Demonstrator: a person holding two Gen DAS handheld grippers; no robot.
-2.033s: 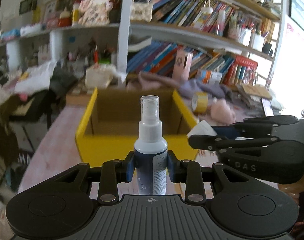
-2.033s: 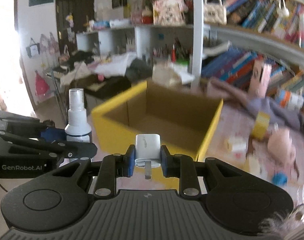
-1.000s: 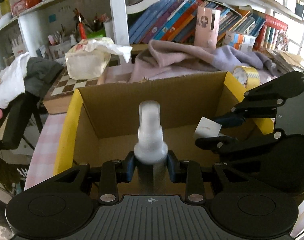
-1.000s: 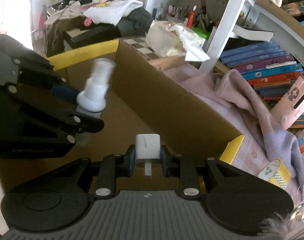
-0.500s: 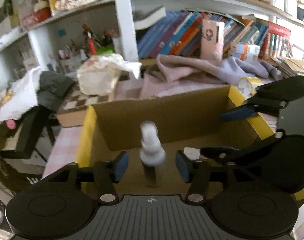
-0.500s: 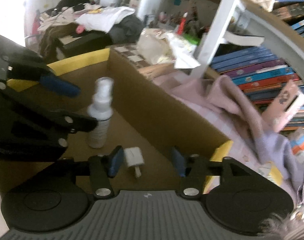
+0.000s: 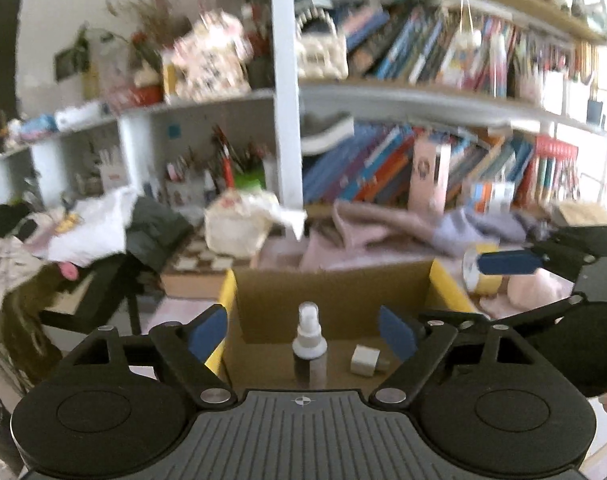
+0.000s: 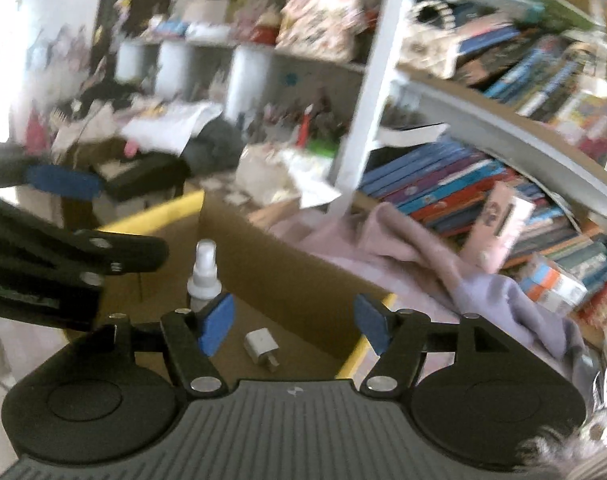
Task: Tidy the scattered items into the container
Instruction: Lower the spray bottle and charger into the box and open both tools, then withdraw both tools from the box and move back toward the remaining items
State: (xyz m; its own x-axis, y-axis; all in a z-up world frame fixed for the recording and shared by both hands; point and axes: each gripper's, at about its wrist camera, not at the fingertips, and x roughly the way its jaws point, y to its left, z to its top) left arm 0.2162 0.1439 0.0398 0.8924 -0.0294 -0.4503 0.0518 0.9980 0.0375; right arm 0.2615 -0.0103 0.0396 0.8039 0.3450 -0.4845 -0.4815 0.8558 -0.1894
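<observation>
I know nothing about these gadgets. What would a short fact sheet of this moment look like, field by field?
container: yellow cardboard box, open on top
spray bottle: upright on the box floor
charger plug: lying on the box floor, right of the bottle, apart from it
left gripper: open, empty, above the near edge of the box
right gripper: open, empty, above the box
outside the box: tape roll, pink cloth

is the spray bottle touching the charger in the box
Apart. The left wrist view shows bare box floor between the spray bottle and the charger.
</observation>
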